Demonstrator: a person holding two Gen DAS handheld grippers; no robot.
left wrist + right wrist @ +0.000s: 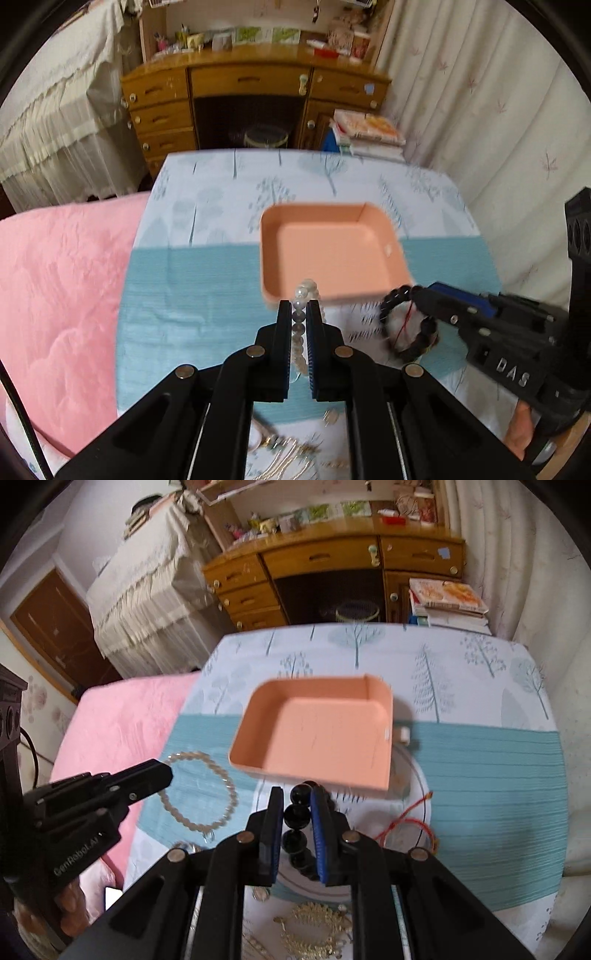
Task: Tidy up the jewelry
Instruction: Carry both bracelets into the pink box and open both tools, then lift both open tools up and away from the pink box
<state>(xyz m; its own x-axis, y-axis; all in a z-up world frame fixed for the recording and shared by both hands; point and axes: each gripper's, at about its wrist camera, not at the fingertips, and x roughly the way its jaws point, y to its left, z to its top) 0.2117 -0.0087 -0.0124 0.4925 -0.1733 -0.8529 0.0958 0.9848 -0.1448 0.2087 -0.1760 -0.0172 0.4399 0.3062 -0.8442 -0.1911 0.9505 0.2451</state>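
An empty pink tray (288, 254) sits on the tree-print cloth; it also shows in the right wrist view (255, 734). My left gripper (299, 308) is shut on a pearl bracelet (298, 332), held above the cloth just short of the tray's near rim; the bracelet's full loop (199, 794) hangs from the left gripper (162, 771) in the right wrist view. My right gripper (297, 795) is shut on a black bead bracelet (295, 816), also near the tray's front edge. In the left wrist view the black bracelet (410, 325) hangs from the right gripper (419, 293).
Gold jewelry (314, 926) and a red cord (402, 823) lie on the cloth near me. A pink bedspread (55, 288) is at the left. A wooden desk (255, 99), stacked books (369, 133) and curtains (498, 110) stand behind the table.
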